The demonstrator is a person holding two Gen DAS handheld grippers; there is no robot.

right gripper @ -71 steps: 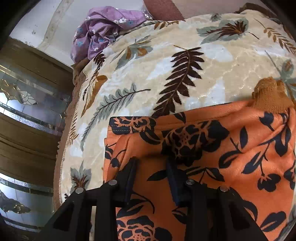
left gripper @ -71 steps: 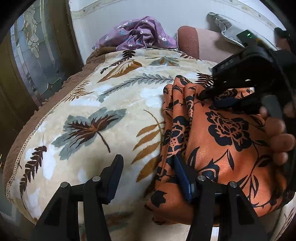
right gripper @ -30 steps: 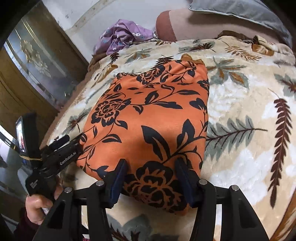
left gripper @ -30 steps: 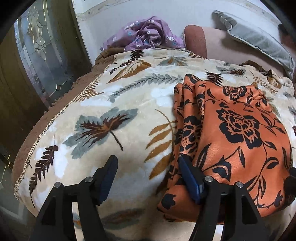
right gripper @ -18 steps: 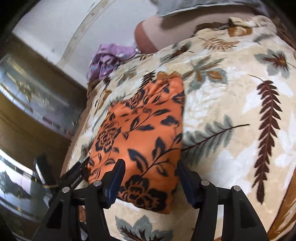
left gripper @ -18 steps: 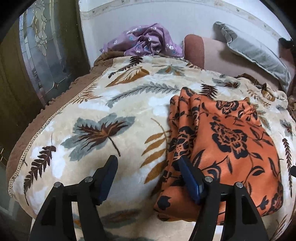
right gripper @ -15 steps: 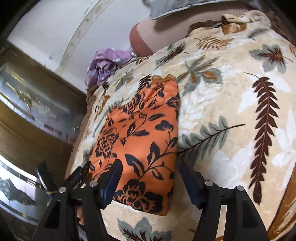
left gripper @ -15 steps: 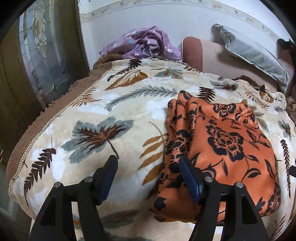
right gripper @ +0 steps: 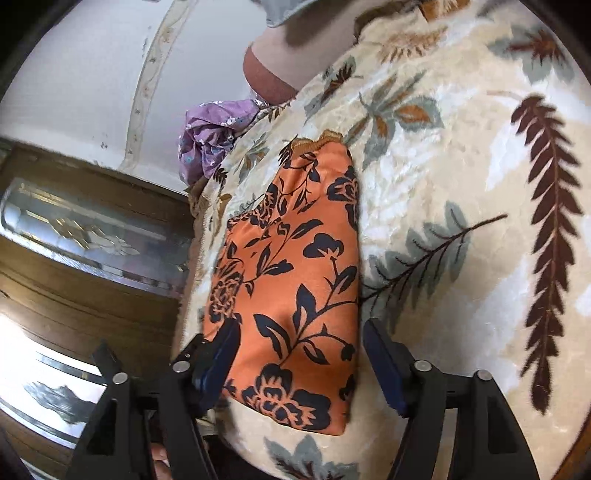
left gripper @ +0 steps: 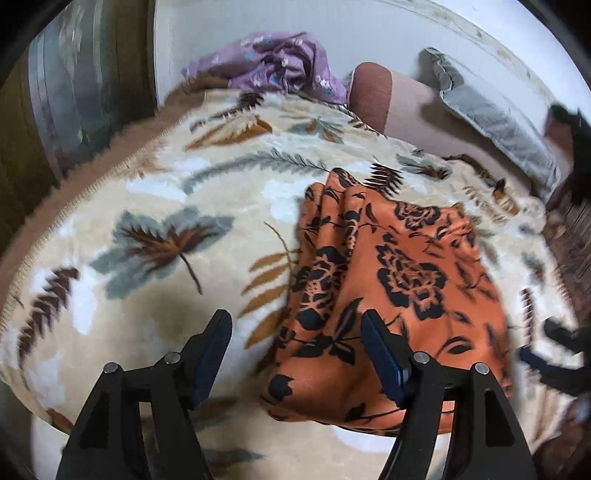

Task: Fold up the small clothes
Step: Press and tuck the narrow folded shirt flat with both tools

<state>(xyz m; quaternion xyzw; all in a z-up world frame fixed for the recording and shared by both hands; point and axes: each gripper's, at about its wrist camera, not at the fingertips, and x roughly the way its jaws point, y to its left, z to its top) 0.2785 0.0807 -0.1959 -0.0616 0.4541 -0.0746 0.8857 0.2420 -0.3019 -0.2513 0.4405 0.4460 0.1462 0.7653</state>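
Lying folded on the leaf-patterned blanket (left gripper: 155, 206) of the bed, toward its near edge: orange cloth (left gripper: 391, 288) with black flowers, a neat oblong, bunched into ridges along its left side in the left wrist view. Hovered low at the near edge, left tongs (left gripper: 295, 354) spread wide, holding nothing; right finger (left gripper: 380, 354) over the cloth's near left part, left finger over bare blanket. Cannot tell whether that finger touched the cloth. Also spread, right tongs (right gripper: 299, 363), straddling the near end of the same orange cloth (right gripper: 295, 280) from above, one finger at each long edge, pinching nothing. Showed at the far right rim of the left wrist view, blurred: dark parts of the other tongs, just beside the cloth's right edge. Bunched at the far left corner of the bed against the white wall (left gripper: 332, 22): purple flowered cloth (left gripper: 280, 62), well apart from the orange one. Lay to its right, a brown bolster (left gripper: 373, 92), with a grey pillow (left gripper: 495, 122) further right. Stood along the left side of the bed, dark wood with patterned glass (right gripper: 81, 225).
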